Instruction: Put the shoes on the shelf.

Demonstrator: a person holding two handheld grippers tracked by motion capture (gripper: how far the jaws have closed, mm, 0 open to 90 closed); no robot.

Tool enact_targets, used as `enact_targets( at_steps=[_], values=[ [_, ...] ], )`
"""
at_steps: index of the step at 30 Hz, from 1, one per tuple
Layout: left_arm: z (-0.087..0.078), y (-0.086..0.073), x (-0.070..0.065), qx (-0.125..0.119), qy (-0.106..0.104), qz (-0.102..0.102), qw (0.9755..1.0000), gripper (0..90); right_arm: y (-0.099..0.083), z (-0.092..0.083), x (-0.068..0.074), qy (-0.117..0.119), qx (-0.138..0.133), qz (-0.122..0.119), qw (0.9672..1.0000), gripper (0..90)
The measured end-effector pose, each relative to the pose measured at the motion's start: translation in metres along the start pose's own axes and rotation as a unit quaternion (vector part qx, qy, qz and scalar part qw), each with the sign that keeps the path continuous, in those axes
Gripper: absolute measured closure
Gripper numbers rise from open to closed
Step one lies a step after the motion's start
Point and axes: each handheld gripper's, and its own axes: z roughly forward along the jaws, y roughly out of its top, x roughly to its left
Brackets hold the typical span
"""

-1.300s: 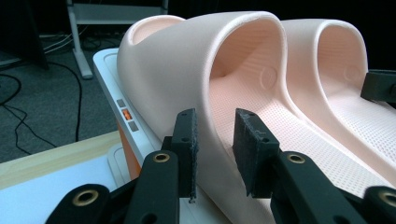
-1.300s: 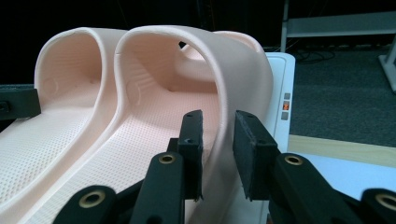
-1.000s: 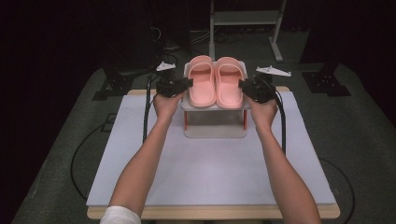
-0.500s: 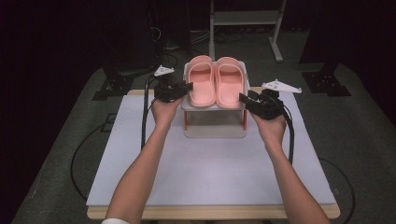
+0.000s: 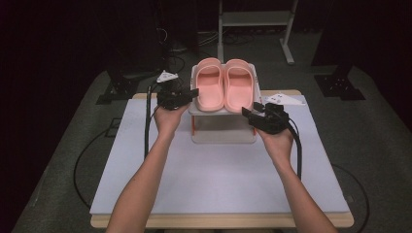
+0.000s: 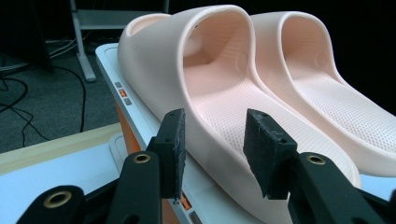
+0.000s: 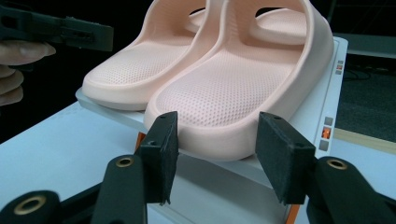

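Observation:
Two pink slippers, the left one point(image 5: 210, 85) and the right one point(image 5: 239, 85), lie side by side on a low white stand point(image 5: 223, 128) with orange supports. My left gripper point(image 5: 194, 92) is at the left slipper's outer edge. In the left gripper view its pads point(image 6: 173, 154) straddle that slipper's rim point(image 6: 201, 79) without pressing; the jaws have just been opening. My right gripper point(image 5: 248, 114) sits off the stand's near right corner. Its jaws point(image 7: 217, 154) have just been opening, and the right slipper's heel point(image 7: 233, 84) lies beyond them, untouched.
The stand rests at the far middle of a table under a white sheet point(image 5: 214, 170). Black cables trail from both grippers over the table. A metal frame point(image 5: 255, 19) and more cables stand on the dark floor behind.
The right gripper has drawn back from the right slipper's side toward the near right, and its jaws have widened. The left gripper has shifted slightly and its jaws have parted a little.

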Motion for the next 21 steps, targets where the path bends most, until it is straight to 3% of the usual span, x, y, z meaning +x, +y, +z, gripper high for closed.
enact_targets(
  at_steps=[9,21],
  values=[
    [0.0061,-0.0017,0.0007,0.003,-0.008,0.000,1.0000,58.6,0.0044,0.0064,-0.0016,-0.010,0.006,-0.007,0.9999,48.6],
    [0.0027,-0.0013,0.0005,0.002,-0.009,0.000,1.0000,56.8,0.0062,0.0060,-0.0064,0.005,0.002,0.005,1.0000,46.6]
  ],
)
